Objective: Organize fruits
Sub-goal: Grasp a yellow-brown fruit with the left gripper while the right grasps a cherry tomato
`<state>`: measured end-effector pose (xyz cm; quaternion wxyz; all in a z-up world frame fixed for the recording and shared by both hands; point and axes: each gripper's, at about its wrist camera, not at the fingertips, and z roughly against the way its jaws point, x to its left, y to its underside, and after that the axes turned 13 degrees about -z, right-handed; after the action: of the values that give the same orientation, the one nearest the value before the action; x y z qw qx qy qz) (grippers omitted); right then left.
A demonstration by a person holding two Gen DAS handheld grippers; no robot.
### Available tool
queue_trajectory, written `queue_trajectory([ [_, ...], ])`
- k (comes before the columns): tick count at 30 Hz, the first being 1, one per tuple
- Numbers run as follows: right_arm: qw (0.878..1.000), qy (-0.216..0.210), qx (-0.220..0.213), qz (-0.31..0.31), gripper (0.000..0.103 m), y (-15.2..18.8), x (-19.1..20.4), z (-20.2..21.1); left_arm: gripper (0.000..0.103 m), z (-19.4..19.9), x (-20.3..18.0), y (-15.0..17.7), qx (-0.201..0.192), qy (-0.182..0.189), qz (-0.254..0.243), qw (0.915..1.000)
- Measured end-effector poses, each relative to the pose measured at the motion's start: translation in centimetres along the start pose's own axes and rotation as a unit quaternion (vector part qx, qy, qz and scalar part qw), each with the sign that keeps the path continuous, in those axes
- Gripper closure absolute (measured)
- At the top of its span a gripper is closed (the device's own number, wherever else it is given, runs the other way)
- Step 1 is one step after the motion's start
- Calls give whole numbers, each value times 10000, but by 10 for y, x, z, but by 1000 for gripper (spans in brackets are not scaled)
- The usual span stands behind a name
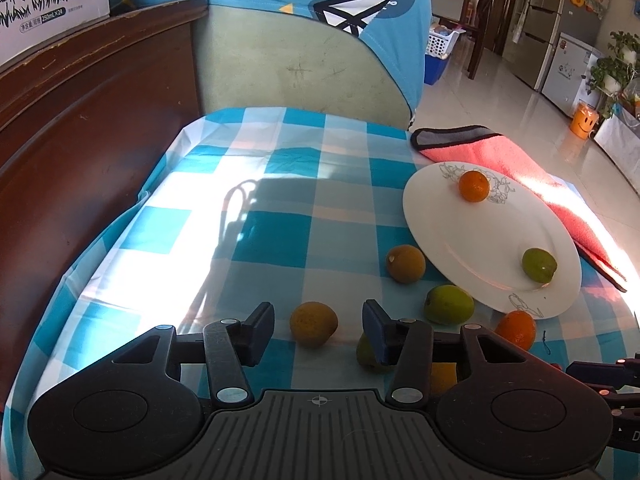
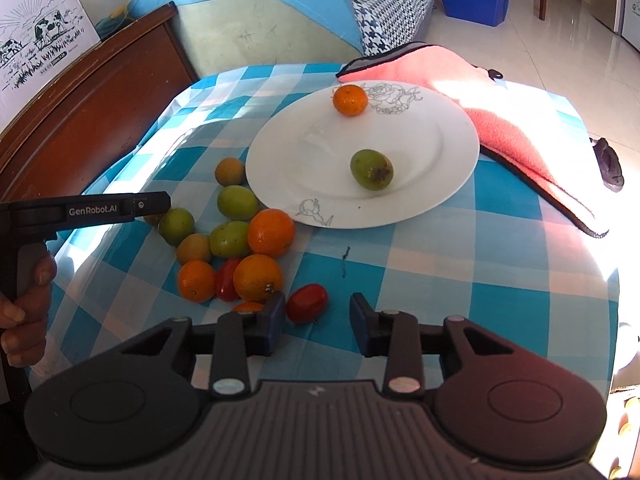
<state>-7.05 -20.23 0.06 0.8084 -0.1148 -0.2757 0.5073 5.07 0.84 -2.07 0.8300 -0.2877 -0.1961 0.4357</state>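
A white plate point(image 1: 440, 248) point(image 2: 312, 160) on the blue checked tablecloth holds a small orange point(image 1: 474, 186) point(image 2: 350, 99) and a green fruit point(image 1: 539, 265) point(image 2: 371, 169). Several oranges, green and brownish fruits and small red tomatoes lie in a loose pile point(image 2: 240, 240) left of the plate. My left gripper point(image 1: 318, 316) straddles a yellow-brown fruit point(image 1: 314, 323), with gaps at both pads. My right gripper point(image 2: 318, 304) stands around a red tomato point(image 2: 307, 303) that lies close to its left finger; the right pad is clear of it.
A pink towel point(image 1: 520, 172) point(image 2: 512, 120) lies behind and right of the plate. Dark wooden furniture point(image 1: 80, 140) borders the table's left side, and a cushioned seat point(image 1: 280, 64) stands behind it. A hand point(image 2: 28, 292) holds the left gripper's handle.
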Motion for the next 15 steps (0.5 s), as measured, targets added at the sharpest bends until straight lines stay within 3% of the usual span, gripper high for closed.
queue_trajectory([
  [7, 9997, 64, -101, 201, 80, 3, 5, -6, 71, -1, 0, 2, 14, 46, 7, 10000],
  [12, 9995, 33, -141, 288, 81, 5, 8, -7, 84, -2, -6, 4, 13, -56, -248, 9997],
  [15, 9995, -7, -181, 270, 81, 4, 8, -5, 84, -1, -4, 4, 4, 13, -171, 9999],
])
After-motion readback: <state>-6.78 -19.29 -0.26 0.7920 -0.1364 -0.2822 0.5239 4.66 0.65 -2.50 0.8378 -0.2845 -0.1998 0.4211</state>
